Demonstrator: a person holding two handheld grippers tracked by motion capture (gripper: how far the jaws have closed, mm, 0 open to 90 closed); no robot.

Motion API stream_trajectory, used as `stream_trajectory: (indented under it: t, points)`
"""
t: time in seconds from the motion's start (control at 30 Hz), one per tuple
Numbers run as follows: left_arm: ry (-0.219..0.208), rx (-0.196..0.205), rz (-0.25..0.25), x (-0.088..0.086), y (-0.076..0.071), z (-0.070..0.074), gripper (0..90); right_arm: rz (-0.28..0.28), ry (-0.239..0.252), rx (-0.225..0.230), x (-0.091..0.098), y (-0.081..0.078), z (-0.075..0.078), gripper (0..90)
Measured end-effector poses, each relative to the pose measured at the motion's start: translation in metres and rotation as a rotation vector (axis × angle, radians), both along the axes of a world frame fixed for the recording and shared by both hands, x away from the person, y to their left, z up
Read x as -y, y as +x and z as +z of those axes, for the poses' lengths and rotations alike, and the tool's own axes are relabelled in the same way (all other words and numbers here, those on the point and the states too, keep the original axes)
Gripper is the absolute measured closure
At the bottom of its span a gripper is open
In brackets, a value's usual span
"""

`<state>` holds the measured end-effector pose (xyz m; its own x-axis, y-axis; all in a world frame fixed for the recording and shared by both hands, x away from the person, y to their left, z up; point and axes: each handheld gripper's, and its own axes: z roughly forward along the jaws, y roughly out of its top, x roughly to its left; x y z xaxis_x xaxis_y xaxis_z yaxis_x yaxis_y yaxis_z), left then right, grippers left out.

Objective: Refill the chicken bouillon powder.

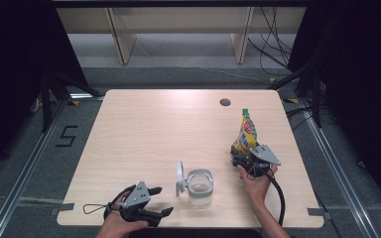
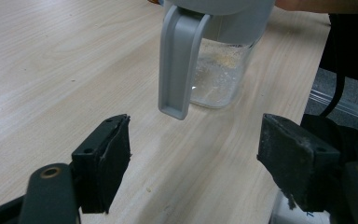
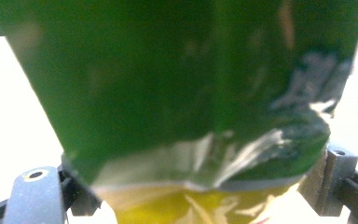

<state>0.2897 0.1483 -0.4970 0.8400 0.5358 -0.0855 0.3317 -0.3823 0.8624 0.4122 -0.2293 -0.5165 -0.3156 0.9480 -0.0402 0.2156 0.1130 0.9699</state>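
A clear container (image 1: 200, 186) with a grey flip lid (image 1: 180, 177) standing open sits near the table's front edge; a little pale powder lies in its bottom (image 2: 219, 74). My left gripper (image 1: 159, 200) rests open just left of it, and its view looks past its two pads (image 2: 108, 158) at the hanging lid (image 2: 179, 60). My right gripper (image 1: 239, 157) is shut on a green and yellow snack bag (image 1: 245, 134) that stands upright right of the container. Up close the bag (image 3: 186, 88) is blurred green foil above a yellow band.
The wooden table (image 1: 144, 124) has a round cable hole (image 1: 225, 102) near its far edge. A black cable (image 1: 278, 191) trails from my right gripper toward the front edge. Wooden frames and loose cables lie on the floor beyond.
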Motion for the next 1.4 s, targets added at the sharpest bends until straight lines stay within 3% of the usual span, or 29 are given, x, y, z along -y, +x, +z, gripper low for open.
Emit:
stream_trajectory:
  t: [0.1, 0.17, 0.2, 0.4, 0.47, 0.53, 0.57, 0.7, 0.77, 0.83, 0.9, 0.93, 0.97, 1.03, 1.17, 1.2, 1.23, 1.27, 1.37, 1.4]
  points:
    - [0.003, -0.015, 0.011, 0.0, -0.001, 0.0, 24.8, 0.001, -0.007, 0.006, 0.0, 0.001, 0.0, 19.5]
    - [0.005, 0.002, -0.004, 0.0, 0.0, 0.0, 24.8, 0.001, -0.023, 0.015, 0.0, 0.002, 0.0, 19.4]
    - [0.005, -0.016, 0.009, 0.0, -0.001, 0.0, 24.8, -0.008, -0.018, 0.004, 0.0, 0.001, 0.0, 19.3]
    - [0.005, -0.02, -0.004, 0.001, -0.001, 0.0, 24.8, -0.009, -0.012, 0.004, 0.0, 0.001, 0.0, 19.9]
    - [0.008, -0.018, -0.006, 0.0, -0.001, 0.0, 24.8, -0.007, 0.017, 0.005, 0.0, 0.002, 0.0, 22.2]
    - [0.005, -0.017, -0.004, 0.001, -0.001, 0.0, 24.8, -0.014, 0.003, -0.004, 0.001, 0.002, 0.001, 26.6]
    - [0.009, 0.007, -0.011, 0.0, 0.0, 0.0, 24.8, -0.013, 0.011, -0.003, 0.001, 0.001, 0.001, 28.7]
    - [-0.006, -0.01, 0.001, 0.001, -0.001, 0.0, 24.8, -0.014, 0.007, -0.03, 0.001, -0.001, 0.004, 32.9]
    - [0.008, -0.01, 0.003, 0.0, -0.001, 0.001, 24.8, -0.014, 0.004, -0.03, 0.001, -0.001, 0.005, 33.4]
    - [0.029, 0.001, 0.0, -0.002, 0.0, 0.002, 24.8, 0.009, -0.03, -0.045, 0.003, 0.0, 0.009, 35.6]
    - [0.014, -0.002, -0.001, -0.002, 0.0, 0.002, 24.8, 0.011, -0.035, -0.049, 0.003, -0.001, 0.01, 35.8]
    - [0.014, -0.008, 0.001, -0.002, 0.0, 0.002, 24.8, 0.03, -0.073, -0.044, 0.005, 0.0, 0.012, 36.2]
    - [-0.001, -0.018, 0.006, -0.001, 0.0, 0.001, 24.8, 0.037, -0.062, -0.039, 0.005, 0.0, 0.013, 36.3]
    - [0.007, -0.019, 0.007, -0.002, 0.0, 0.002, 24.9, 0.052, -0.073, -0.052, 0.006, -0.002, 0.015, 36.5]
    - [0.015, 0.003, -0.004, -0.002, 0.002, 0.002, 24.8, 0.092, -0.116, -0.061, 0.009, -0.005, 0.02, 36.7]
    - [0.009, 0.001, -0.002, -0.002, 0.002, 0.001, 24.8, 0.097, -0.138, -0.054, 0.009, -0.008, 0.023, 36.7]
    - [0.031, 0.009, -0.011, -0.003, 0.003, 0.002, 24.8, 0.1, -0.154, -0.056, 0.007, -0.011, 0.026, 36.8]
    - [0.013, -0.016, 0.008, -0.002, 0.002, 0.001, 24.9, 0.107, -0.187, -0.034, 0.007, -0.017, 0.032, 36.8]
    - [0.003, -0.012, 0.016, -0.002, 0.002, 0.0, 25.0, 0.117, -0.19, -0.009, 0.009, -0.025, 0.039, 36.9]
    - [0.013, -0.014, 0.015, -0.003, 0.002, 0.001, 25.0, 0.127, -0.222, 0.018, 0.012, -0.029, 0.045, 36.9]
